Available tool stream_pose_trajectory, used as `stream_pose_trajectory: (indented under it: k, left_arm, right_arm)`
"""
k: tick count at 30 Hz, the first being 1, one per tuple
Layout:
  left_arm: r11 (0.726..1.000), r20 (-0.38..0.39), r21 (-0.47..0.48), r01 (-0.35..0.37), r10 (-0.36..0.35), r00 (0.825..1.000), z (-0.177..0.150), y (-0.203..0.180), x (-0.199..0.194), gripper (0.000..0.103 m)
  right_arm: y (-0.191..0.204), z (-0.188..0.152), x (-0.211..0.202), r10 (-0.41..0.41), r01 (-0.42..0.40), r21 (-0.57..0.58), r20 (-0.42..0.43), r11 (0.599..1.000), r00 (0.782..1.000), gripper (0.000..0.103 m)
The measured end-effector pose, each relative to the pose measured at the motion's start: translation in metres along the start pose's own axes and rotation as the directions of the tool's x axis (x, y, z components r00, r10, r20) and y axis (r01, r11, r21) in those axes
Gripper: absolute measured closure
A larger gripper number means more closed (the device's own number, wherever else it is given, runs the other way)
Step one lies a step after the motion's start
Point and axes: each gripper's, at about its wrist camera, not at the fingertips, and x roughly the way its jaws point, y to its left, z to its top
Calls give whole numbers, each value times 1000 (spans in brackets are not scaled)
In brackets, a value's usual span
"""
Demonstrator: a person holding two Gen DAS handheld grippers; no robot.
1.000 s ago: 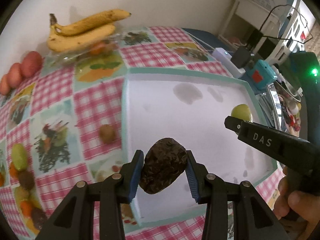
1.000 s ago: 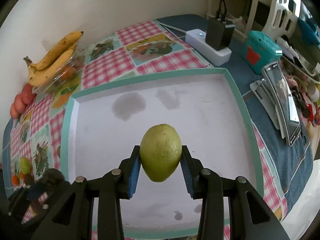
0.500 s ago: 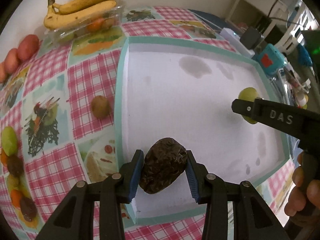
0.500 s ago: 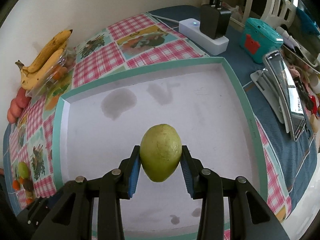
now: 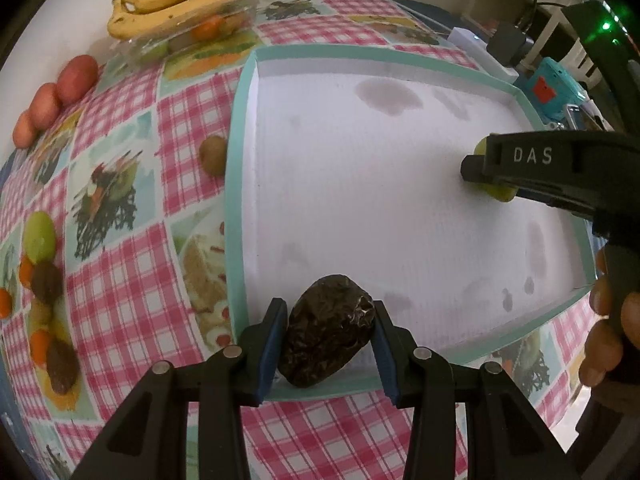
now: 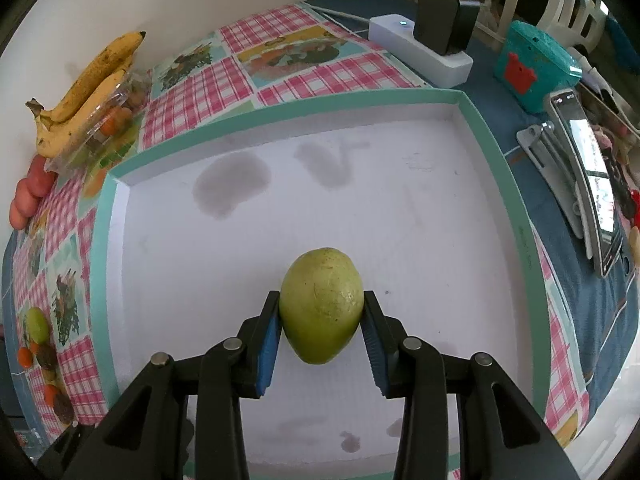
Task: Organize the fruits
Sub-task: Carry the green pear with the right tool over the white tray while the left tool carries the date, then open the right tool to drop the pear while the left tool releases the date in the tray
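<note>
A checked tablecloth [image 5: 120, 312] covers the table, and on it lies a white tray [image 5: 236, 184] with a green rim. Left of the tray, a small brown fruit [image 5: 213, 155] rests just beside the rim. Over the tray's near edge, the left gripper [image 5: 326, 342] clamps a dark wrinkled fruit [image 5: 326, 340], its long axis tilted. Further right, above the tray floor, the right gripper [image 6: 320, 330] clamps an upright green fruit [image 6: 322, 306]. Both must go straight down to be set in the tray.

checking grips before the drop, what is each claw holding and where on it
Left claw holds the dark wrinkled fruit, pads on its two sides. Right claw holds the green fruit, also pinched across its sides.
</note>
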Motion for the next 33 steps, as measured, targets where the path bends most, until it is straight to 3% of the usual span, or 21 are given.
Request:
stream_pose_trajectory:
  k: [17,25,29,33]
  left_arm:
    - [997,-29,-50,58,-59,998,-52,-1,-16,59]
    - [997,-30,-54,62,-64,998,-60,-10,-20,59]
    - [995,-32,-68,75,-77,996,-57,-9,-20,58]
    - [992,-35,-86,97,-100,994,-48,0,-17,56]
  right_arm:
    - [3,-1,2,6,-6,-42,5,999,1000,62]
    - [6,1,4,-11,11,-66,5,998,1000,61]
    - [9,1,7,-21,21,-83,-1,996,1000,44]
    - [10,2,7,-30,30,-91,-3,995,1000,42]
